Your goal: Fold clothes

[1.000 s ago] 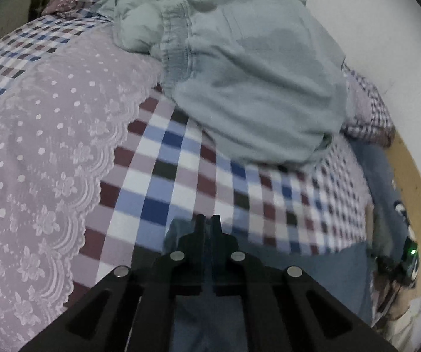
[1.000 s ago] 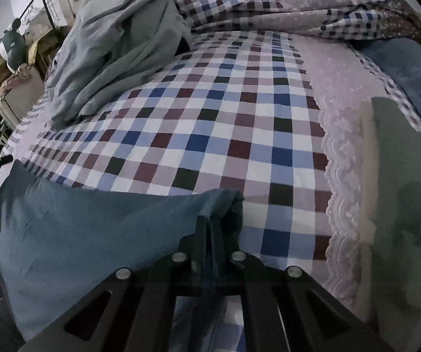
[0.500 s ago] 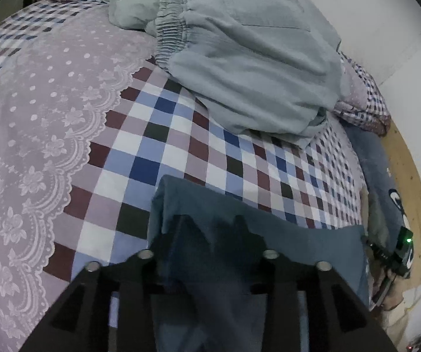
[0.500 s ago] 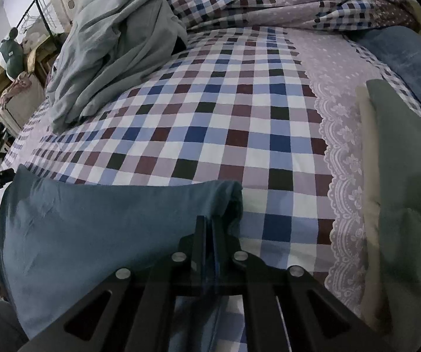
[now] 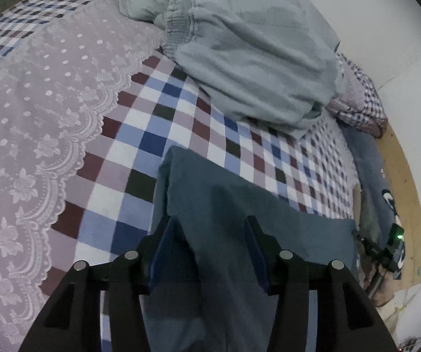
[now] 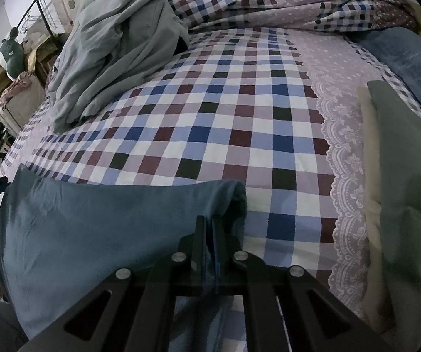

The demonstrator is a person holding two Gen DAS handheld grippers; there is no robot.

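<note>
A dusty-blue garment [image 5: 240,220] lies flat near the front edge of the checked bedspread [image 5: 163,123]. My left gripper [image 5: 210,228] is open above the garment's left corner, jaws wide apart with cloth lying between them, not held. In the right wrist view the same blue garment [image 6: 93,220] spreads to the left, and my right gripper [image 6: 209,228] is shut on its right corner, which bunches up at the fingertips. A pale grey-green pair of trousers with an elastic waist [image 5: 248,47] lies crumpled further back.
A lilac lace-edged band [image 5: 34,111] runs along the bedspread. Folded olive and cream clothes [image 6: 401,176] are stacked at the right, with a blue folded piece [image 6: 410,55] behind them. A rumpled grey garment [image 6: 116,52] lies at the back left. A white wall [image 5: 386,23] borders the bed.
My left gripper has opened and let go of the blue garment's corner, which now lies flat on the bed. The right gripper stays shut on its corner and has barely moved.
</note>
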